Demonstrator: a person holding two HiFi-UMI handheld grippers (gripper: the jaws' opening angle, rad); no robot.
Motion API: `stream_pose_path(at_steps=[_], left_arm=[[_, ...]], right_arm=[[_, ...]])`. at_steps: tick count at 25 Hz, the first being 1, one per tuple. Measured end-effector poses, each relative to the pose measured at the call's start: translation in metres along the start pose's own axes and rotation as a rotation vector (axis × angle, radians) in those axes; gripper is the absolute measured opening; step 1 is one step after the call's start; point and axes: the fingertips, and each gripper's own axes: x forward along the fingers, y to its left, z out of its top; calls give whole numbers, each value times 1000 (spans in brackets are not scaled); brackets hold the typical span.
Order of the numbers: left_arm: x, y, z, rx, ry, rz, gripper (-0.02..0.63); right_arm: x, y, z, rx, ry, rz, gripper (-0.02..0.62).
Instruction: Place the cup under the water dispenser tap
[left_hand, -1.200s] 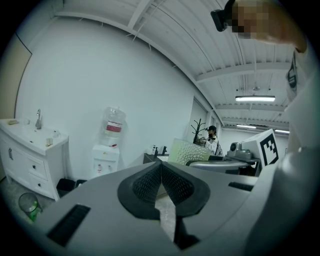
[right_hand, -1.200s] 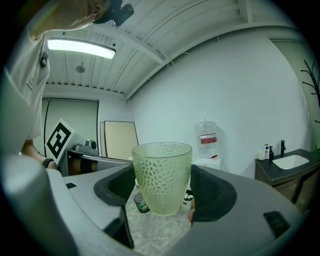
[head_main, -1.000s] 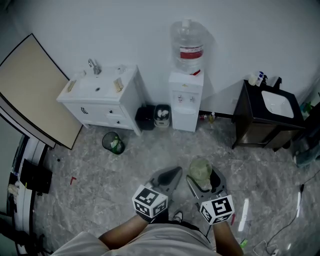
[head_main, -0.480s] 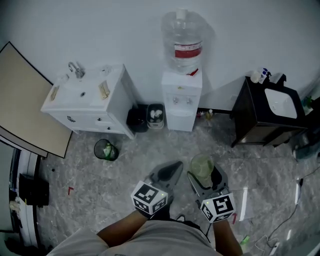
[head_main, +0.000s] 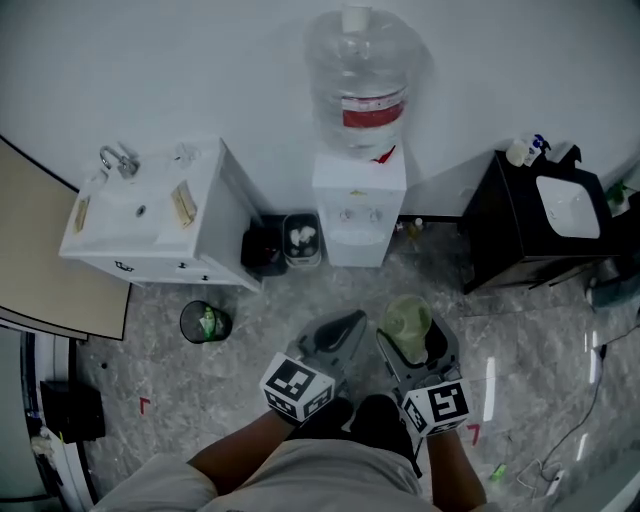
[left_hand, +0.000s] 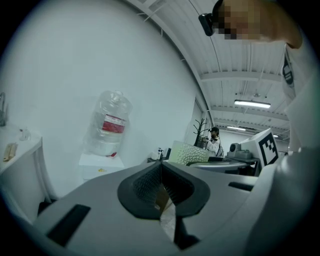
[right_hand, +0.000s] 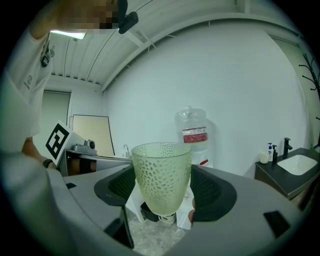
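Before the red-labelled bottle (head_main: 357, 75), right claw (head_main: 413, 340) grips cup (right_hand: 161, 175).

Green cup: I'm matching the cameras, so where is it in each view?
Head view: green cup low, just right of centre.
Left gripper view: its dimpled side right of centre, beyond the tongs.
Right gripper view: dead centre, clamped.
Shared landmark: water bottle atop the dispenser.

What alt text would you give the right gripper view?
A pale green dimpled cup stands upright, clamped between the right gripper's dark pads. Beyond it, a bottle-topped water dispenser stands against a white wall, a dark sink cabinet to its right.
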Motion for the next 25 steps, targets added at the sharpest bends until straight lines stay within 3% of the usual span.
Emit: stream_pose_path(at_steps=[6,11,21,25], left_arm=[[44,55,-3,-7,-9,16,6],[90,102,-22,-9,-27,40,6],[201,203,-128,-23,-36,98,6],[235,238,-173,-14,-23,112,6]], right_arm=[[66,-39,-10,-25,-10,2,322],[122,-80,-49,-26,-4,20,322],[241,-180,-209,-21,82,47,322],[288,-208,-277,-23,58,60,322]])
